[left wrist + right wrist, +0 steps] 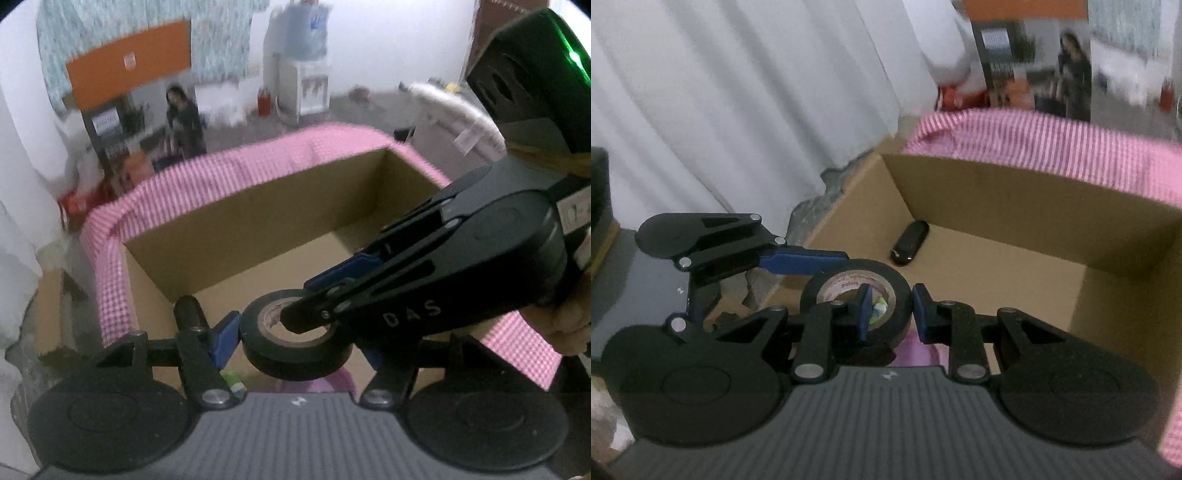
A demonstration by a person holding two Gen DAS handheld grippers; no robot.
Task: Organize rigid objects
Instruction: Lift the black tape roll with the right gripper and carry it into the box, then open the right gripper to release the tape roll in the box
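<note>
both jaws clamped on one black tape roll (295,345) above the cardboard box (258,221).
left gripper (295,343) spans the roll's outside; right gripper (888,310) pinches its wall, one finger through the core. small black object (909,242) lies on box floor; pink checked cloth (207,173) drapes the rim.

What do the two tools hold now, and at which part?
Both hold one black tape roll. The right tool pinches its wall, one finger inside the hole; the left tool grips its outer sides.

both claws (295,334) grip black tape roll (297,349) over box (258,206).
</note>
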